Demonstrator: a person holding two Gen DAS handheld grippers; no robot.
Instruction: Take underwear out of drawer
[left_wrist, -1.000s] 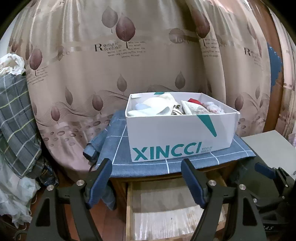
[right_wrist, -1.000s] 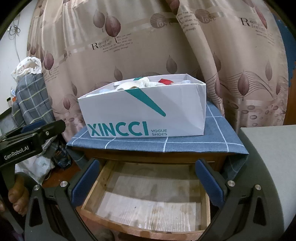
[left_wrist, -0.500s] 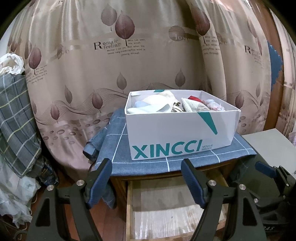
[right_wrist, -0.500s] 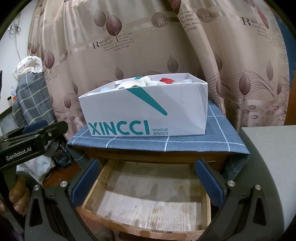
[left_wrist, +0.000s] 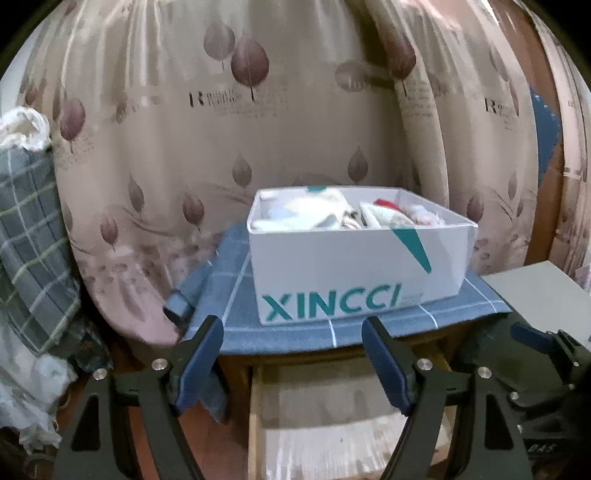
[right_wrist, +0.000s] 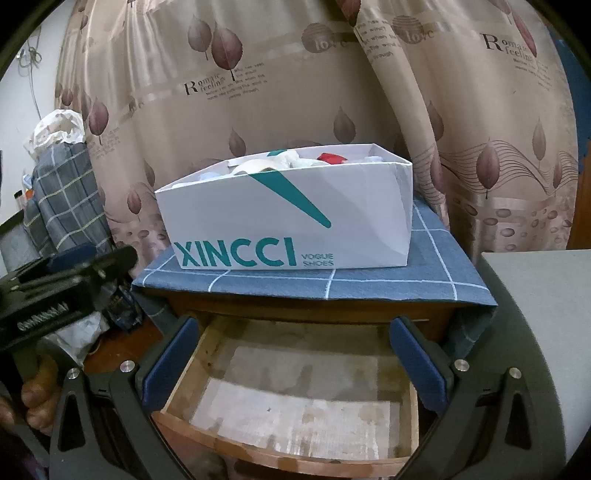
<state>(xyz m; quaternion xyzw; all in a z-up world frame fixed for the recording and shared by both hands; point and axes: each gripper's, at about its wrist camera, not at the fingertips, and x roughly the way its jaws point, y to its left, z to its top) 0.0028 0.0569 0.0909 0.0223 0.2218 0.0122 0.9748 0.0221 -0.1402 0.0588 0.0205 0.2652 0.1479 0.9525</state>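
A white XINCCI shoe box (left_wrist: 354, 273) stands on the blue checked cloth over the wooden nightstand. Folded white, pale and red underwear (left_wrist: 325, 218) lies inside it, and its tops show over the box rim (right_wrist: 332, 158) in the right wrist view. Under the box the wooden drawer (right_wrist: 280, 450) is pulled out. Only its pale paper lining (right_wrist: 295, 402) shows inside. My left gripper (left_wrist: 291, 363) is open in front of the nightstand's left corner, holding nothing. My right gripper (right_wrist: 293, 363) is open over the drawer, nothing between its blue pads.
A leaf-print curtain (right_wrist: 295, 92) hangs close behind the nightstand. A grey checked blanket pile (left_wrist: 29, 240) and bags sit on the left. A grey flat surface (right_wrist: 535, 314) stands on the right. A hand (right_wrist: 33, 395) holds the left gripper's handle.
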